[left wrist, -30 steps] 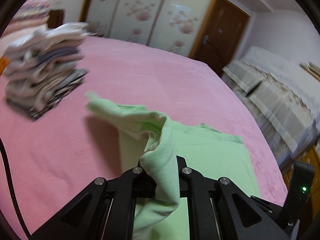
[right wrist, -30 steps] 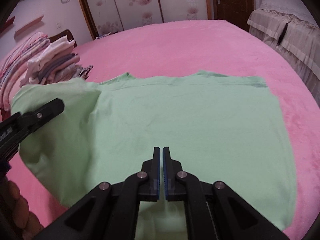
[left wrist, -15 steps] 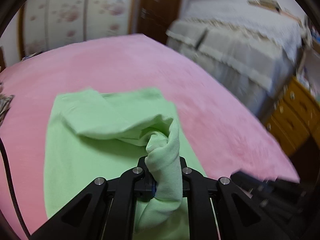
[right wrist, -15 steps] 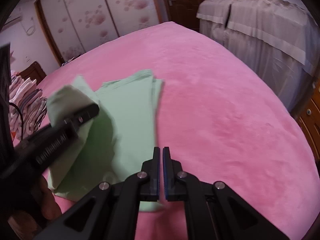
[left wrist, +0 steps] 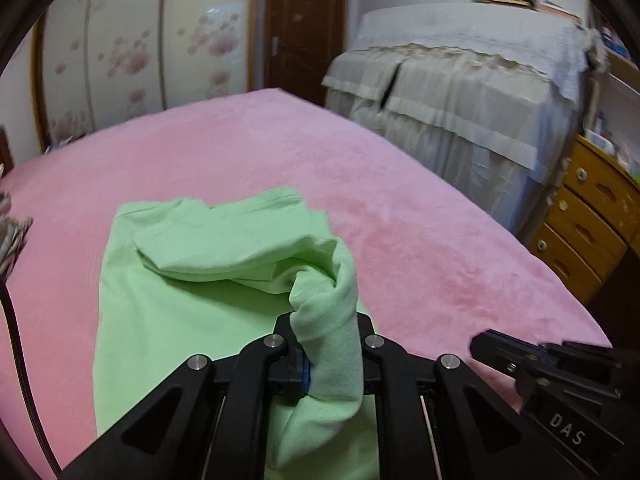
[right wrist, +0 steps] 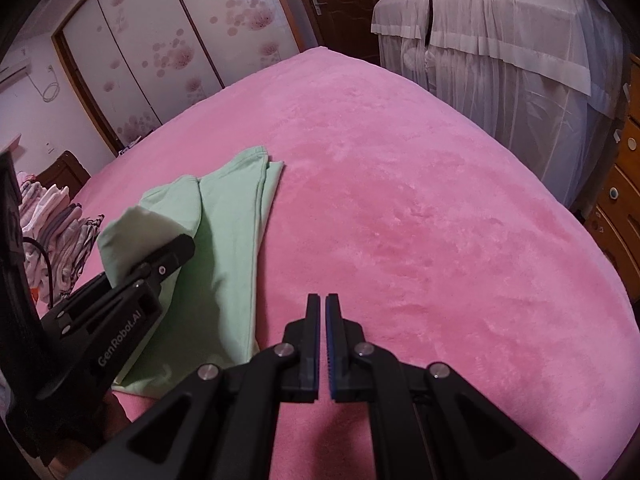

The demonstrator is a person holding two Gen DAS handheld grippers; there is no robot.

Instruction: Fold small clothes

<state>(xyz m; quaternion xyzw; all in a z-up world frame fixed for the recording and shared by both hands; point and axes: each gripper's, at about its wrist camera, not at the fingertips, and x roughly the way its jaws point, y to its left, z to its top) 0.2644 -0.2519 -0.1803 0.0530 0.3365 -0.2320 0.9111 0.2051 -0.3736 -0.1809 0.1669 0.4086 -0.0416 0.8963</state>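
Observation:
A light green garment (left wrist: 192,280) lies partly folded on the pink bed (left wrist: 248,152). My left gripper (left wrist: 326,356) is shut on a bunched edge of it and holds that edge up over the rest of the cloth. In the right wrist view the garment (right wrist: 228,232) lies left of centre, with the left gripper (right wrist: 176,252) clamped on its raised corner. My right gripper (right wrist: 323,312) is shut and empty, over the bare pink cover to the right of the garment. It also shows in the left wrist view (left wrist: 492,344) at the lower right.
A stack of folded clothes (right wrist: 52,224) sits at the bed's left. A covered piece of furniture (left wrist: 460,92) and a wooden drawer chest (left wrist: 584,216) stand beyond the bed's right edge. Wardrobe doors (left wrist: 132,52) line the far wall.
My left gripper has carried the green edge rightward across the garment, folding it narrower. My right gripper has moved off the garment to the right, over the bare bed.

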